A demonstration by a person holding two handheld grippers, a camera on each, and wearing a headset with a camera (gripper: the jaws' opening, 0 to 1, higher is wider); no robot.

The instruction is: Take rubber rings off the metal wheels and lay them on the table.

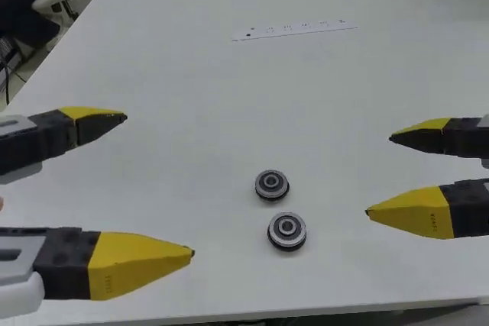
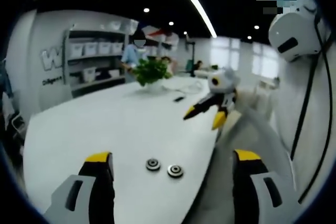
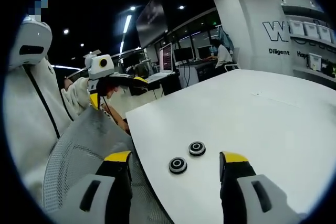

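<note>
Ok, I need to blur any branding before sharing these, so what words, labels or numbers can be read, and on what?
"Diligent": small lettering on the white wall, right gripper view.
"W": first letter of the wall's large sign; the rest is cut off.
Too blurred to read: the word beside "Diligent", the marks on the white strip on the table, and the small print on the left claw and right claw.
</note>
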